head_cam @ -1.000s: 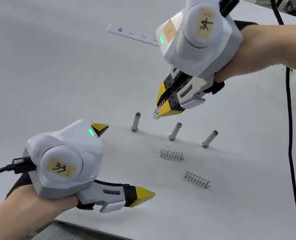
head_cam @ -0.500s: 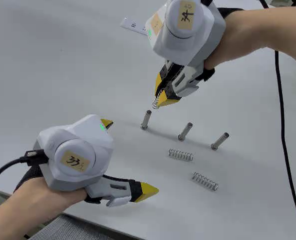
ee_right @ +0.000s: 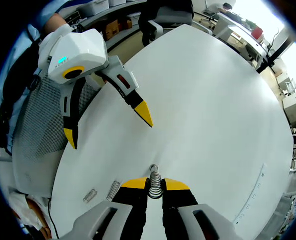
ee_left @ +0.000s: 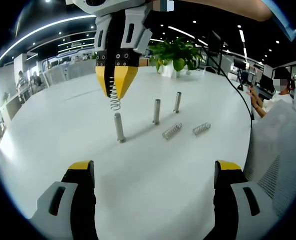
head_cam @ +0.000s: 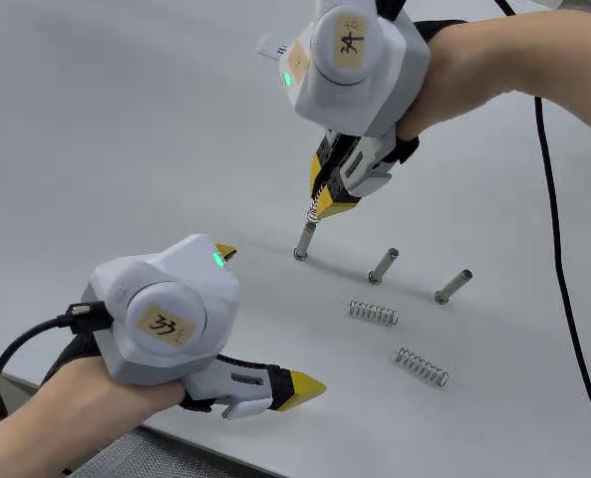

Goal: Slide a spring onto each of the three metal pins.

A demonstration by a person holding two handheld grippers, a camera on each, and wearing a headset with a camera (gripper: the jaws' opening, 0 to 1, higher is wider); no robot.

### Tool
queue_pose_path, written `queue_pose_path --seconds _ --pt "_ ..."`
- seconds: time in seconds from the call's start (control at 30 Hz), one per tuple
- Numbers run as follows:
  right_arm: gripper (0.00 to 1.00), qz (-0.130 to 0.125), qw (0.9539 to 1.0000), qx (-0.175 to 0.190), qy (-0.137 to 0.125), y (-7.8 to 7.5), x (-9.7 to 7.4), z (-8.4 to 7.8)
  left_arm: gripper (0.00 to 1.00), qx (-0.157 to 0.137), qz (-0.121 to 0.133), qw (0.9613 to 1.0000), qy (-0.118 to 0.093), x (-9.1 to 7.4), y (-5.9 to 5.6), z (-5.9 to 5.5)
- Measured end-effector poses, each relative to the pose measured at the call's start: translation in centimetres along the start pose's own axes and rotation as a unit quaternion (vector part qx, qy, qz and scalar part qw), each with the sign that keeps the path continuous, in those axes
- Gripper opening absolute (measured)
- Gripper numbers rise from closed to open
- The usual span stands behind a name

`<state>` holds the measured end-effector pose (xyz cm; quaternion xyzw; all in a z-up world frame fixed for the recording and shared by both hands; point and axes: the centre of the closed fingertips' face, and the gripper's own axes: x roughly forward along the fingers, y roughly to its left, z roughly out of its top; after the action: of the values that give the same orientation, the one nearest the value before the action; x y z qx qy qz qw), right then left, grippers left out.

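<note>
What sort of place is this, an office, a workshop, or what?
Probably an open-plan office or lab rather than a workshop: a broad white table, a potted plant at its far side, long ceiling light strips, and an office chair beyond the table's edge.

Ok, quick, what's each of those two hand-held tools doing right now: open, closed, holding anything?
Left tool: open, holding nothing.
Right tool: closed on a spring, just above the end pin.

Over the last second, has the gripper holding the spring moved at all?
Yes. The right gripper brought its spring leftward in the head view, from right of the leftmost pin to just above it.
</note>
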<state>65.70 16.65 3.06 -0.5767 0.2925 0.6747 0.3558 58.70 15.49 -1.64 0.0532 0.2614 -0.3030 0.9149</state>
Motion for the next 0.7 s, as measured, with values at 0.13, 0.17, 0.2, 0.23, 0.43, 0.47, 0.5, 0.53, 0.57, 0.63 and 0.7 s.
queue_pose_path --seconds 0.13,0.17,0.2,0.23,0.43,0.47,0.5,0.53,0.57,0.63,0.7 --pt "0.07 0.004 1.0 -0.002 0.004 0.23 0.11 0.1 0.99 -0.001 -0.002 1.0 0.001 0.0 -0.06 -0.02" --pt "0.07 0.004 1.0 -0.004 0.005 0.23 0.08 0.1 0.99 -0.001 -0.002 1.0 0.002 -0.01 -0.04 -0.05" --pt "0.07 0.002 1.0 -0.005 0.005 0.18 0.07 0.1 0.99 -0.002 -0.002 1.0 0.002 0.01 -0.03 -0.04" --pt "0.07 0.002 1.0 -0.004 0.006 0.17 0.08 0.09 0.99 -0.003 -0.002 1.0 0.002 0.02 -0.03 -0.06" --pt "0.07 0.004 0.9999 -0.006 0.009 0.2 0.2 0.04 0.99 -0.005 -0.004 1.0 0.004 0.04 -0.13 -0.18" --pt "0.07 0.003 0.9999 -0.006 0.009 0.18 0.21 0.03 0.99 -0.006 -0.004 1.0 0.003 0.04 -0.17 -0.19" --pt "0.07 0.003 0.9999 -0.007 0.009 0.18 0.25 0.02 0.99 -0.006 -0.005 1.0 0.003 0.06 -0.22 -0.21" --pt "0.07 0.004 0.9999 -0.007 0.009 0.19 0.27 0.02 0.99 -0.006 -0.006 1.0 0.004 0.08 -0.28 -0.24" --pt "0.07 0.004 0.9999 -0.007 0.01 0.2 0.3 0.0 0.99 -0.006 -0.007 0.9999 0.005 0.09 -0.34 -0.29" --pt "0.07 0.004 0.9999 -0.007 0.012 0.18 0.4 -0.11 0.99 -0.004 -0.007 0.9999 0.006 0.07 -0.34 -0.29" --pt "0.07 0.004 0.9999 -0.008 0.012 0.04 0.5 -0.23 0.98 -0.007 -0.006 0.9999 0.005 0.03 -0.29 -0.26"
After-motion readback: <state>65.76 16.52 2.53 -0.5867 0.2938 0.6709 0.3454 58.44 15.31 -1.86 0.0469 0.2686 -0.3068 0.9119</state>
